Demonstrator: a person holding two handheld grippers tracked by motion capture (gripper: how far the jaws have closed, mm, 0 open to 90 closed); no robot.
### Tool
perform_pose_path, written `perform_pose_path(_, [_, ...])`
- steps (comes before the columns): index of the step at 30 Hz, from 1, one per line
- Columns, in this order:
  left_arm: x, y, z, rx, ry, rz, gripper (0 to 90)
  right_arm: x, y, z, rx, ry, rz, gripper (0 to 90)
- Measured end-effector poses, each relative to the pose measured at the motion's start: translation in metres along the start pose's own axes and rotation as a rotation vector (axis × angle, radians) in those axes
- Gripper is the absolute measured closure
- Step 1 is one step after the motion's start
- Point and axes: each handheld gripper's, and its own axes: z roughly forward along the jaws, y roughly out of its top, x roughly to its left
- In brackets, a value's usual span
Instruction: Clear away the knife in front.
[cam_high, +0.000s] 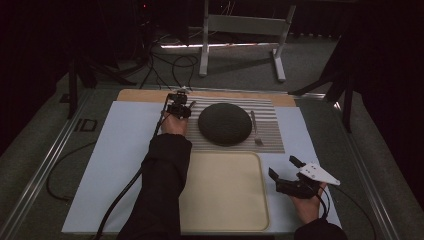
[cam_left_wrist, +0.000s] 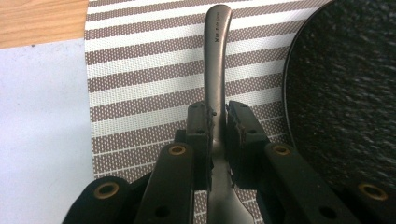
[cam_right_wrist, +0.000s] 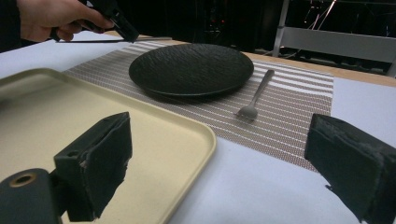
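My left gripper (cam_high: 180, 107) (cam_left_wrist: 217, 112) is shut on a metal utensil (cam_left_wrist: 215, 60), thin and flat like a knife. Its handle points away from the jaws over the striped placemat (cam_left_wrist: 140, 70), just left of the black plate (cam_high: 225, 124) (cam_left_wrist: 345, 93). In the right gripper view the left gripper (cam_right_wrist: 116, 23) holds the utensil (cam_right_wrist: 140, 40) about level above the mat's far left corner. A fork (cam_high: 256, 129) (cam_right_wrist: 257, 95) lies on the mat right of the plate (cam_right_wrist: 191, 70). My right gripper (cam_high: 284, 167) (cam_right_wrist: 219, 154) stands open, nothing between its jaws, right of the tray.
A cream tray (cam_high: 225, 195) (cam_right_wrist: 46, 116) lies empty in front of the placemat (cam_high: 270, 145). Both rest on a pale sheet (cam_high: 120, 160) over a wooden tabletop (cam_high: 145, 95). A metal stand (cam_high: 240, 30) and cables are on the floor beyond the table.
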Motion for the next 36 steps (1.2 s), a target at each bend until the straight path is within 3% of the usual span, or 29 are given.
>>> perform_pose_path(13, [0.006, -0.005, -0.013, -0.028, -0.004, -0.021, 80.7, 0.001, 0.000, 0.000, 0.003, -0.004, 0.001, 7.5])
perform_pose_path(29, [0.004, -0.011, -0.038, -0.050, 0.018, 0.032, 80.7, 0.001, 0.000, 0.001, 0.002, 0.001, 0.000, 7.6])
perform_pose_path(36, [0.005, -0.017, -0.045, -0.060, 0.022, 0.023, 80.7, 0.001, 0.000, 0.001, 0.002, 0.000, 0.000, 7.5])
